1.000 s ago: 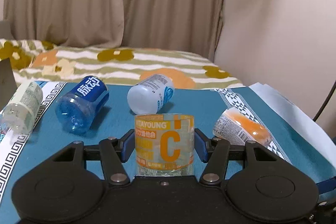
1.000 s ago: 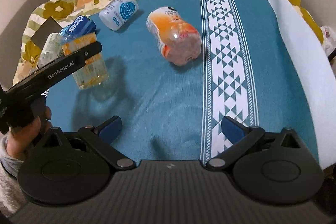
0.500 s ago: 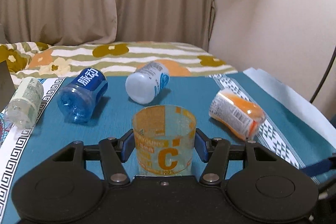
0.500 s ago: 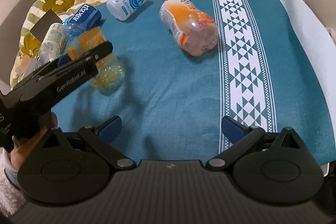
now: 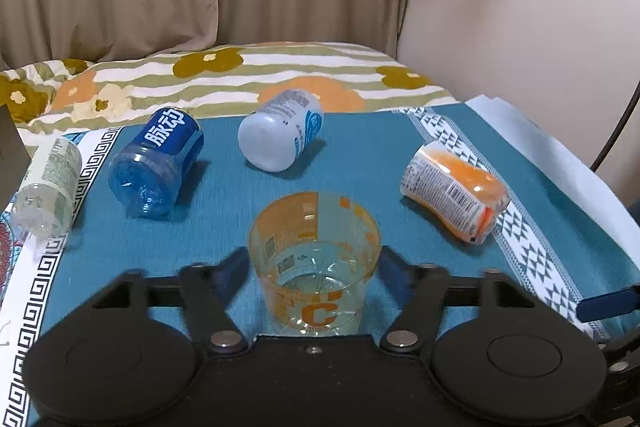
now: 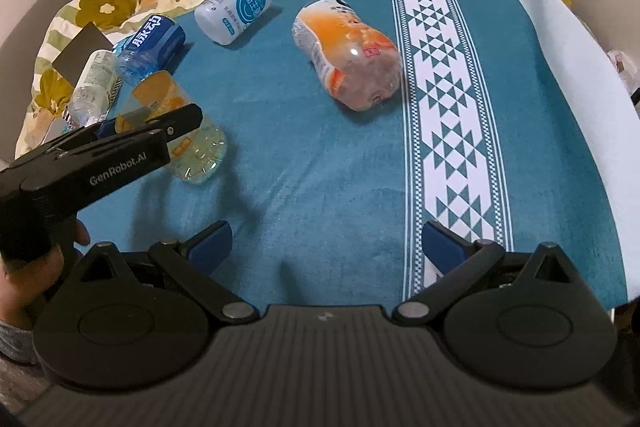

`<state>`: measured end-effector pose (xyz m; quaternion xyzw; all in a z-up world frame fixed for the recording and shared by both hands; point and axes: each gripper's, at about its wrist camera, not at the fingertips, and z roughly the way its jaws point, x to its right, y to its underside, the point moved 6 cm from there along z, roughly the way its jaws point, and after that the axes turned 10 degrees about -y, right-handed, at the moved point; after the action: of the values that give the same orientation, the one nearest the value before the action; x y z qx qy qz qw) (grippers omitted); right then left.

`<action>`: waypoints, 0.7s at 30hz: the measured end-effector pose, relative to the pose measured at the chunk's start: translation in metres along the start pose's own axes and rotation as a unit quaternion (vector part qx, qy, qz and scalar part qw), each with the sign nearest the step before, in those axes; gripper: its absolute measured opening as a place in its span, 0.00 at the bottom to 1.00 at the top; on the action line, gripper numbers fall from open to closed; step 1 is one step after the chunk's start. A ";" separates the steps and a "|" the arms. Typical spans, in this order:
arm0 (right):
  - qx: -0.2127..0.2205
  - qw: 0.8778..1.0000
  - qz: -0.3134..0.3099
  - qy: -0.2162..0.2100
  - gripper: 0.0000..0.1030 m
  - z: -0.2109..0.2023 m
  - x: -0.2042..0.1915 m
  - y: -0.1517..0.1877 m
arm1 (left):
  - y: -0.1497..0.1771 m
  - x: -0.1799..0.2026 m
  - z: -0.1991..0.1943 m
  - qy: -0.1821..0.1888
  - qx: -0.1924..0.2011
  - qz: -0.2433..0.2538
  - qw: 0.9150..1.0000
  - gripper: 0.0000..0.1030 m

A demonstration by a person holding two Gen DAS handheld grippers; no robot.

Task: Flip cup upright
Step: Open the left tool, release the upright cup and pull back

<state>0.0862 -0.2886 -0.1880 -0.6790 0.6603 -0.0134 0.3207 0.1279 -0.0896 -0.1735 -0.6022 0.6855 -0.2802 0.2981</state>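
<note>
Teal cloth (image 5: 352, 163) covers the bed where our left gripper (image 5: 314, 261) has its fingers spread just off the clear orange-printed cup (image 5: 314, 263), which stands mouth up between them. We hold our right gripper (image 6: 326, 241) wide apart over bare cloth, near a toppled orange bottle (image 6: 348, 55).

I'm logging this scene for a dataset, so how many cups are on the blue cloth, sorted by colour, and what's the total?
Orange: 2, the yellow-orange cup between the left gripper's fingers and the orange cup lying on its side.
Blue: 1, the blue cup.
White: 1, the white cup.
Clear with pale green label: 1, the clear cup.
Total: 5.
</note>
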 end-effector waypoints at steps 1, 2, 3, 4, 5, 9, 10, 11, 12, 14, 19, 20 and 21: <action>0.001 1.000 0.001 0.000 1.00 -0.001 0.001 0.000 | 0.000 -0.001 -0.001 -0.004 0.003 0.001 1.000 0.93; 0.002 1.000 0.002 0.001 1.00 -0.002 0.001 0.001 | 0.000 -0.001 -0.002 -0.009 0.008 0.003 1.000 0.97; 0.003 1.000 0.003 0.002 1.00 -0.004 0.002 0.001 | -0.001 -0.001 -0.004 -0.011 0.012 0.006 1.000 0.98; 0.004 1.000 0.002 0.005 1.00 -0.005 0.003 0.001 | -0.002 -0.001 -0.005 -0.012 0.013 0.010 1.000 0.98; 0.005 1.000 0.002 0.008 1.00 -0.007 0.003 0.001 | -0.003 -0.001 -0.006 -0.011 0.012 0.014 1.000 0.98; 0.008 1.000 -0.005 0.020 1.00 -0.017 0.001 -0.001 | -0.009 -0.006 -0.021 -0.008 0.000 0.014 1.000 0.98; 0.011 1.000 -0.008 0.023 1.00 -0.021 -0.002 -0.003 | -0.012 -0.008 -0.027 -0.007 -0.001 0.011 1.000 0.98; 0.013 0.999 -0.012 0.027 1.00 -0.025 -0.005 -0.004 | -0.015 -0.011 -0.034 -0.007 -0.003 0.008 1.000 0.98; 0.016 0.999 -0.018 0.031 1.00 -0.030 -0.008 -0.008 | -0.020 -0.014 -0.043 -0.008 -0.004 0.004 1.000 0.98; 0.026 0.999 -0.030 0.034 1.00 -0.041 -0.017 -0.014 | -0.028 -0.021 -0.060 -0.008 -0.004 -0.001 1.000 0.98; 0.051 0.996 -0.045 0.050 1.00 -0.070 -0.041 -0.035 | -0.046 -0.045 -0.101 -0.015 -0.014 -0.017 1.000 1.00; 0.055 0.996 -0.046 0.054 1.00 -0.076 -0.044 -0.038 | -0.047 -0.050 -0.109 -0.019 -0.015 -0.020 1.000 1.00; 0.059 0.995 -0.048 0.059 1.00 -0.081 -0.049 -0.042 | -0.049 -0.055 -0.115 -0.024 -0.015 -0.022 0.999 1.00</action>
<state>0.0816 -0.2817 -0.0846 -0.6878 0.6430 -0.1077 0.3192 0.0796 -0.0377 -0.0568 -0.6285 0.6688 -0.2616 0.2988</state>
